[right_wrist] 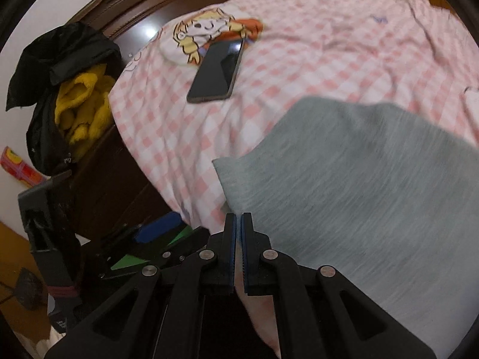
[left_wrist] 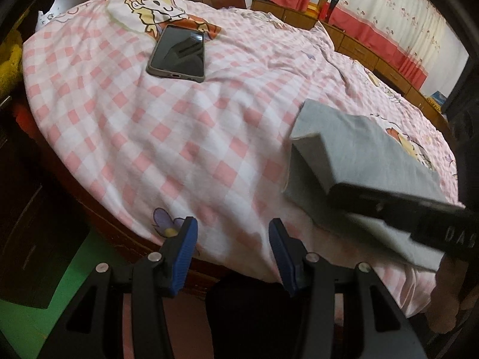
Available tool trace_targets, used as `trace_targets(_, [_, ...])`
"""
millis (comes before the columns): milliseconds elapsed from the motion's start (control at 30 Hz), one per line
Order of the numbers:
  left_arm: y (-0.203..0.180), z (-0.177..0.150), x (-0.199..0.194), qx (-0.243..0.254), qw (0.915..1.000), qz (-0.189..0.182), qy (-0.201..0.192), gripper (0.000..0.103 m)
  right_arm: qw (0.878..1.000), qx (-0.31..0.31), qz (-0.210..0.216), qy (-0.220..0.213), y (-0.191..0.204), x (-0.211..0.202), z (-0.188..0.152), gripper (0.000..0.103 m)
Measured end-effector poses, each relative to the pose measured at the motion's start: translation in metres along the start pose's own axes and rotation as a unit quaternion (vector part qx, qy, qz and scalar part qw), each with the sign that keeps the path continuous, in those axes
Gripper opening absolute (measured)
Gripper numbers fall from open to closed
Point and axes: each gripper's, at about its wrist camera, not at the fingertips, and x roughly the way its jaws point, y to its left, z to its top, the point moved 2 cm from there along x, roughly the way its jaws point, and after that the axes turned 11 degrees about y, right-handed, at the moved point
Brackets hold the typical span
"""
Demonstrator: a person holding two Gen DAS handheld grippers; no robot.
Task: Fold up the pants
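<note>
Right wrist only: yellow plush (right_wrist: 82, 110).

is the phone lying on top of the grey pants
No, the phone lies on the pink checked bedsheet by the cartoon print, clearly apart from the grey pants.

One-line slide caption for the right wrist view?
Right gripper shut at the edge of the grey pants on a pink checked bedsheet, phone beyond.

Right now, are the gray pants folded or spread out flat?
Folded, at least partly. The gray pants show a doubled edge with one layer lifted over another, forming a compact block on the checked bedspread rather than two spread legs.
</note>
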Motion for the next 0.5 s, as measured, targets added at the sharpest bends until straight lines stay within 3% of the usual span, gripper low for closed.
trace_targets(100, [-0.003, 0.001, 0.003, 0.003, 1.0, 0.006, 0.003, 0.052, 0.999, -0.013, 0.043, 0.02, 0.006, 0.012, 0.0, 0.004])
trace_targets(233, [-0.006, 0.002, 0.002, 0.009, 0.9999, 0.009, 0.006, 0.052, 0.999, -0.027, 0.006, 0.036, 0.014, 0.013, -0.007, 0.007])
trace_targets(400, [-0.014, 0.008, -0.01, 0.022, 0.9997, 0.008, -0.006, 0.052, 0.999, -0.009, -0.032, 0.004, -0.001, -0.031, -0.021, 0.031])
trace_targets(500, [-0.023, 0.018, -0.016, 0.035, 0.9993, 0.003, -0.016, 0.052, 0.997, 0.02, -0.07, -0.01, -0.026, -0.059, -0.04, 0.031])
